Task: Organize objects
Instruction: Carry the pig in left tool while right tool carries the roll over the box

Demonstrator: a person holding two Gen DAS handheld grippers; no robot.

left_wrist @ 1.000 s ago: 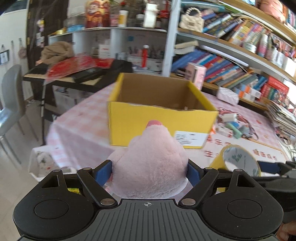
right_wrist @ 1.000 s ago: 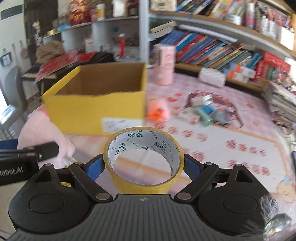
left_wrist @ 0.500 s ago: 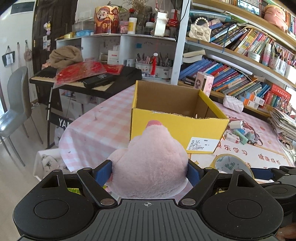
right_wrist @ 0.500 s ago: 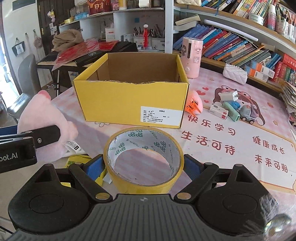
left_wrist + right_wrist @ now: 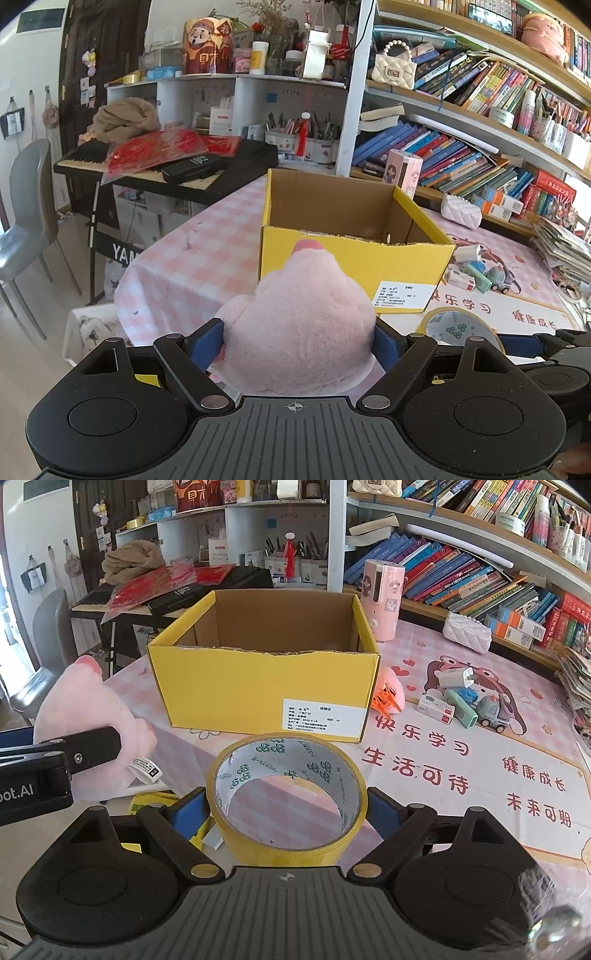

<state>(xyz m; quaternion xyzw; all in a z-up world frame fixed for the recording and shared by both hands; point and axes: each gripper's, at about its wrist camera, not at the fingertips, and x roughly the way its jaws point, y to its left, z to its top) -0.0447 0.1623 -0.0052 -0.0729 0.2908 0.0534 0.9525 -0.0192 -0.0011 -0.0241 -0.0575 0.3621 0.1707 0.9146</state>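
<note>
Both hands backed off slightly from yellow box; it looks smaller than second ago. Left gripper fingers still clamp pink plush toy; right gripper fingers still clamp tape roll. Both held above counter, short of empty box; drop-in pending.

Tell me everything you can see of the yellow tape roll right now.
The tape roll is a wide ring of glossy yellow tape on a pale core printed with green logos. It is gripped between the blue pads of the right gripper, one pad on each outer side, tilted so its hole faces up toward the camera. It sits in front of the yellow box; whether it touches the table is unclear.
</note>
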